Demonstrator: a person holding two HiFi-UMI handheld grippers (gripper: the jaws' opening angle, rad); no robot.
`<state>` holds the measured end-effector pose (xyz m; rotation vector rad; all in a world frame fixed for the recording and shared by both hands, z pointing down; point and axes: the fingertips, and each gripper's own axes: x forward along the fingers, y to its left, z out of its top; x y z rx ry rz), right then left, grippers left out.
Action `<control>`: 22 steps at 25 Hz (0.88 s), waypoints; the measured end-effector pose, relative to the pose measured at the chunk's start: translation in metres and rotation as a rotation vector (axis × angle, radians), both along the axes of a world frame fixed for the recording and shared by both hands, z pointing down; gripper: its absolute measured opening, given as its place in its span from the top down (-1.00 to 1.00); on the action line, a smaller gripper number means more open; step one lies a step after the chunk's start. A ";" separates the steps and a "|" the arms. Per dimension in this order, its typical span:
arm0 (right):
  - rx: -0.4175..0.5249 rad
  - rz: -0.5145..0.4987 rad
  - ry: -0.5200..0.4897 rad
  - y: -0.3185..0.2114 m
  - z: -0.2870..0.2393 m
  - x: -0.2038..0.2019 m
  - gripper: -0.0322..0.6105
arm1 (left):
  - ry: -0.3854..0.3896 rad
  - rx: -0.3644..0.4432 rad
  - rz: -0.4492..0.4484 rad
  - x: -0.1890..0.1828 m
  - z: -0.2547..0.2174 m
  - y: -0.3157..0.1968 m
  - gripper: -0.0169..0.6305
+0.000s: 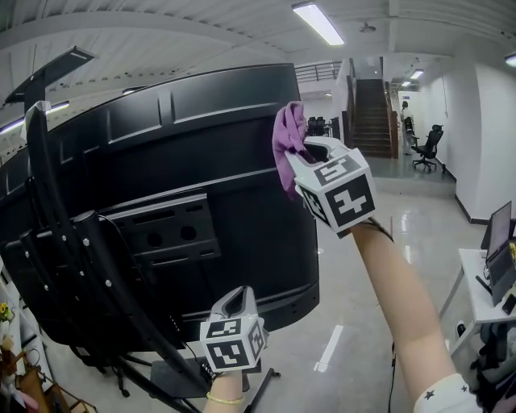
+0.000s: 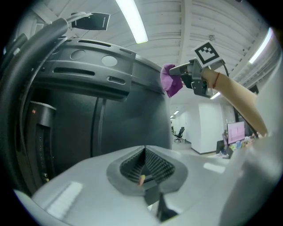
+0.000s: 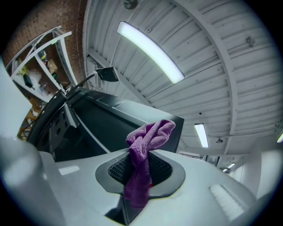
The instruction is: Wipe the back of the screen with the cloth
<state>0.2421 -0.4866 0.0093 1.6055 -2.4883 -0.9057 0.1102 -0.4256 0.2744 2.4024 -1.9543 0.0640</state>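
A large black curved screen (image 1: pixel 234 177) shows its back, held on a black stand arm (image 1: pixel 72 266). My right gripper (image 1: pixel 310 153) is shut on a purple cloth (image 1: pixel 287 145), which lies against the screen's upper right edge. In the right gripper view the cloth (image 3: pixel 146 150) bunches out of the shut jaws, with the screen back (image 3: pixel 101 128) behind it. My left gripper (image 1: pixel 235 302) hangs low by the screen's bottom edge, shut with nothing in it. From the left gripper view the cloth (image 2: pixel 170 80) and right gripper (image 2: pixel 185 73) appear up by the screen's edge (image 2: pixel 132 110).
The stand's base (image 1: pixel 173 379) rests on the glossy floor below the screen. A desk with a laptop (image 1: pixel 500 242) stands at the right. A staircase (image 1: pixel 372 117) and an office chair (image 1: pixel 427 149) lie far behind. Ceiling lights (image 1: pixel 318 22) run overhead.
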 end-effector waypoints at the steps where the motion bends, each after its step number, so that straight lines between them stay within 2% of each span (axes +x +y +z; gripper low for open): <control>1: 0.017 0.013 0.042 0.002 0.007 -0.007 0.68 | -0.001 -0.004 -0.007 -0.002 0.002 0.002 0.92; 5: 0.051 0.066 0.230 -0.004 0.042 -0.038 0.68 | 0.000 -0.026 -0.031 -0.013 0.012 0.011 0.92; 9: 0.010 0.048 0.305 -0.005 0.090 -0.062 0.68 | 0.002 -0.037 -0.057 -0.024 0.018 0.022 0.92; 14: -0.075 0.000 0.344 -0.001 0.168 -0.080 0.68 | 0.019 -0.060 -0.086 -0.034 0.032 0.030 0.92; 22: -0.295 -0.055 0.366 0.007 0.309 -0.085 0.68 | 0.022 -0.091 -0.095 -0.037 0.068 0.033 0.92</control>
